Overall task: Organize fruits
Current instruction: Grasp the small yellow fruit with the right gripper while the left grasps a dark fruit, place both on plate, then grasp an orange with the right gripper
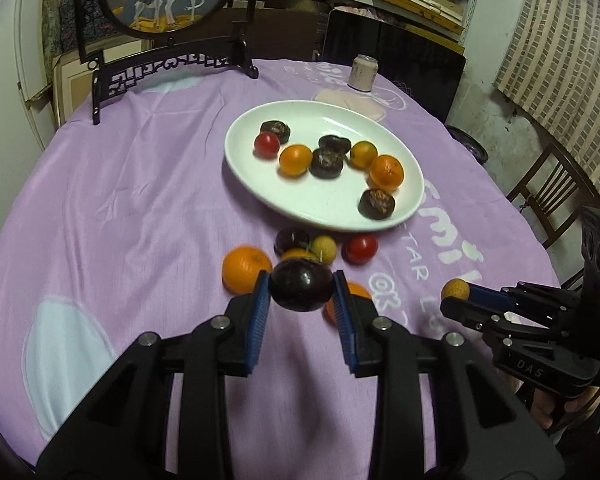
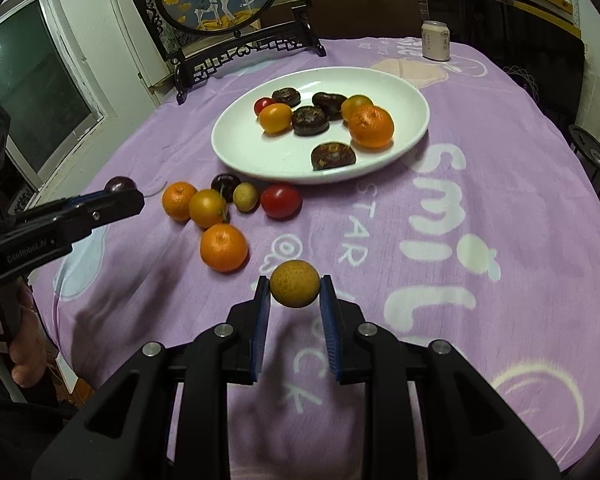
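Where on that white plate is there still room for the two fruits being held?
The white plate is bare along its left side and near edge, left of the dark fruit slice. Its middle and back right are crowded, around the orange. On the cloth, loose fruit such as the red tomato clusters before the plate.

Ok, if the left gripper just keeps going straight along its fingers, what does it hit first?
Likely the loose fruit cluster on the cloth just beyond its held dark plum, before the white plate; height above them is unclear.

Eight fruits lay on the white plate [image 2: 412,92]; a loose cluster of fruits [image 2: 220,216] sat just beside it.
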A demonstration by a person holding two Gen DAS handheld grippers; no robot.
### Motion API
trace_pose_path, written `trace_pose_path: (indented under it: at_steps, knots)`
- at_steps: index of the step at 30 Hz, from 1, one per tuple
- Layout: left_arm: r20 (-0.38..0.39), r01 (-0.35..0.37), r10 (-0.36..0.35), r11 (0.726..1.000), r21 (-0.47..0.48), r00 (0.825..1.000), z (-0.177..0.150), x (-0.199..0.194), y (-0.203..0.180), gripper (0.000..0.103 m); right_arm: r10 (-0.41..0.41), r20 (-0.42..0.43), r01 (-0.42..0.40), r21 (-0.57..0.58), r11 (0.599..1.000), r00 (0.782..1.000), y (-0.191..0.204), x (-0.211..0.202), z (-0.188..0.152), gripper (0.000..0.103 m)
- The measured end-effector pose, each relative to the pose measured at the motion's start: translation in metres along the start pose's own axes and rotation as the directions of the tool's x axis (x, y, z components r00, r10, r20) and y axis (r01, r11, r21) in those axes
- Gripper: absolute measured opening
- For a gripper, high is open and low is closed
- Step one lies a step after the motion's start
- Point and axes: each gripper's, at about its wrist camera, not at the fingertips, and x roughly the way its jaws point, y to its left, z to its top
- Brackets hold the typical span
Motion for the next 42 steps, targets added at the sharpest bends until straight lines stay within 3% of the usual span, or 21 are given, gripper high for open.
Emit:
trace_pose_path:
  at_steps: [6,9,13,20,21,22,23,26,27,29,31,37,42]
  knots:
    - [-0.022,-0.024,0.025,0.999,0.04,0.999,0.07,0.04,0.002,0.032,-0.025,0.08,0.031,-0.066,0.997,0.996,-0.004,0.007,0.066,0.025]
    - [-0.071,-0.033,0.035,0.999,0.027,0.997,0.11,0.081,0.005,0.032,-0.008,0.058,0.012,-0.079,0.997,0.998,-0.006,0.031,0.098,0.025]
    - [-0.12,-0.075,0.077,0.997,0.019,0.99,0.148,0.132,0.008,0.032,-0.078,0.01,0.078,-0.098,0.992,0.997,-0.01,0.078,0.128,0.025]
    - [-0.142,-0.048,0.048,0.999,-0.001,0.989,0.165,0.157,0.011,0.033,-0.09,0.002,0.089,-0.089,0.992,0.996,-0.023,0.1,0.141,0.025]
    - [-0.137,-0.051,0.05,0.999,-0.004,0.989,0.164,0.157,0.011,0.035,-0.088,0.0,0.087,-0.083,0.993,0.996,-0.024,0.1,0.141,0.03]
    - [-0.131,-0.059,0.057,0.998,-0.007,0.99,0.165,0.156,0.012,0.052,-0.085,-0.003,0.084,-0.078,0.993,0.996,-0.024,0.1,0.142,0.047]
    - [-0.125,-0.063,0.061,0.998,-0.01,0.99,0.165,0.154,0.012,0.069,-0.094,0.002,0.094,-0.064,0.994,0.996,-0.025,0.097,0.141,0.056]
    - [-0.103,-0.05,0.048,0.999,-0.012,0.994,0.158,0.134,0.011,0.072,-0.096,0.021,0.097,-0.051,0.994,0.995,-0.023,0.077,0.135,0.063]
    - [-0.09,-0.041,0.04,0.999,-0.011,0.995,0.152,0.12,0.011,0.073,-0.084,0.024,0.085,-0.044,0.995,0.996,-0.022,0.065,0.128,0.069]
    - [-0.049,-0.032,0.031,0.999,-0.022,0.998,0.136,0.095,0.013,0.085,-0.067,0.048,0.068,-0.022,0.997,0.997,-0.021,0.042,0.112,0.079]
    - [-0.011,-0.047,0.046,0.998,-0.034,0.999,0.115,0.07,0.015,0.088,-0.051,0.086,0.051,-0.004,0.999,0.995,-0.017,0.019,0.09,0.091]
    - [0.055,-0.097,0.103,0.989,-0.11,0.993,0.043,0.016,0.026,0.089,-0.062,0.123,0.062,0.003,0.998,0.99,-0.005,-0.014,0.049,0.091]
    - [0.045,-0.136,0.143,0.982,-0.131,0.989,0.013,-0.001,0.036,0.089,-0.049,0.122,0.049,0.005,0.999,0.991,0.003,-0.022,0.039,0.091]
